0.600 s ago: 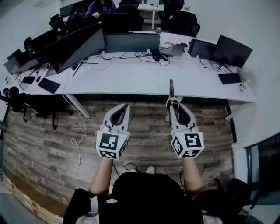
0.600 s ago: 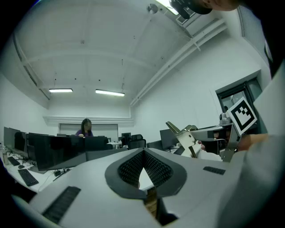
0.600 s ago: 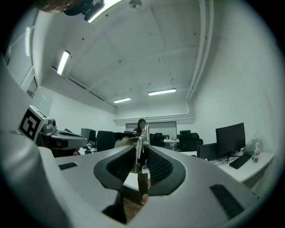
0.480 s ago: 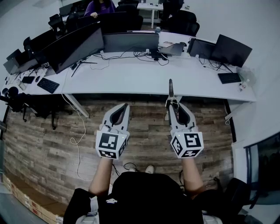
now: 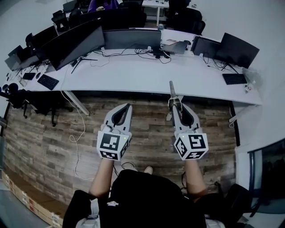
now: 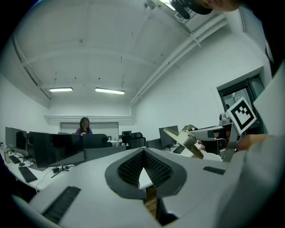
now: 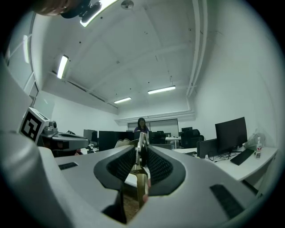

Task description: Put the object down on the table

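Observation:
My right gripper point(image 5: 176, 103) is shut on a thin brass-coloured metal tool point(image 5: 172, 90) that sticks out past its tips toward the long white table point(image 5: 133, 73). In the right gripper view the tool point(image 7: 141, 156) stands edge-on between the ribbed pads. The left gripper view shows the same tool point(image 6: 185, 140) off to the right, in the air. My left gripper point(image 5: 128, 107) is shut with nothing in it, level with the right one. Both grippers hover over the wooden floor point(image 5: 53, 133), short of the table's near edge.
Several dark monitors point(image 5: 75, 42), keyboards point(image 5: 48, 81) and black cables point(image 5: 147, 55) lie along the table's far side and ends. Office chairs point(image 5: 187, 20) and a person in purple point(image 5: 100, 4) are behind it. A white cable point(image 5: 80, 129) trails on the floor at left.
The head view has shifted a little, so the table sits slightly higher in the picture. Both grippers keep the same stance and the right one still holds the tool.

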### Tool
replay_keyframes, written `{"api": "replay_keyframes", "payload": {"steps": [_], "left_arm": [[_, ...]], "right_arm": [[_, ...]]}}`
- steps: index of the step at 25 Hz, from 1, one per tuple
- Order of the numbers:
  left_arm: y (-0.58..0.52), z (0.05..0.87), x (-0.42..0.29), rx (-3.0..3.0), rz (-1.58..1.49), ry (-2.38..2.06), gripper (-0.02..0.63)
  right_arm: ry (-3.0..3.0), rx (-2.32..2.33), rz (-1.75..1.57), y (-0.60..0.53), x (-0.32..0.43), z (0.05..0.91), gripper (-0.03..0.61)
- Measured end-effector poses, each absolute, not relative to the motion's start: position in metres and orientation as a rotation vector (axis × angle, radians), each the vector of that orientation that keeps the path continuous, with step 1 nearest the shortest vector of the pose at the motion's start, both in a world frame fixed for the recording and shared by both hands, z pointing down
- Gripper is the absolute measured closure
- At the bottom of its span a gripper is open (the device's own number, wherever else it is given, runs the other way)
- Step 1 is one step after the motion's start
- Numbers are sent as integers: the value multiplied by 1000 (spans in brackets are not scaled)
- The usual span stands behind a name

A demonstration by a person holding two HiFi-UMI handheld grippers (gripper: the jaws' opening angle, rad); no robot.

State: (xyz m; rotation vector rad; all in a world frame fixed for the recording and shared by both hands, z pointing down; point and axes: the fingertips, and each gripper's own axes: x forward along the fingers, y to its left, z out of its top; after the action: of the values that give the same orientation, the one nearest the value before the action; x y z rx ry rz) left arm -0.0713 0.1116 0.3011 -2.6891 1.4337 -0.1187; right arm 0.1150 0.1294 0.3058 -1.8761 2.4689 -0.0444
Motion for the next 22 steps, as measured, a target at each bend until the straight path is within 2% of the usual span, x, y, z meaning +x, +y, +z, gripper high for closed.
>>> {"api": "replay_keyframes", "payload": {"steps": [22], "left_arm": [[81,314,-54,-2690,-152,1457,601]], "right_arm": [[2493,-1856,-84,93,131,322,486]]}}
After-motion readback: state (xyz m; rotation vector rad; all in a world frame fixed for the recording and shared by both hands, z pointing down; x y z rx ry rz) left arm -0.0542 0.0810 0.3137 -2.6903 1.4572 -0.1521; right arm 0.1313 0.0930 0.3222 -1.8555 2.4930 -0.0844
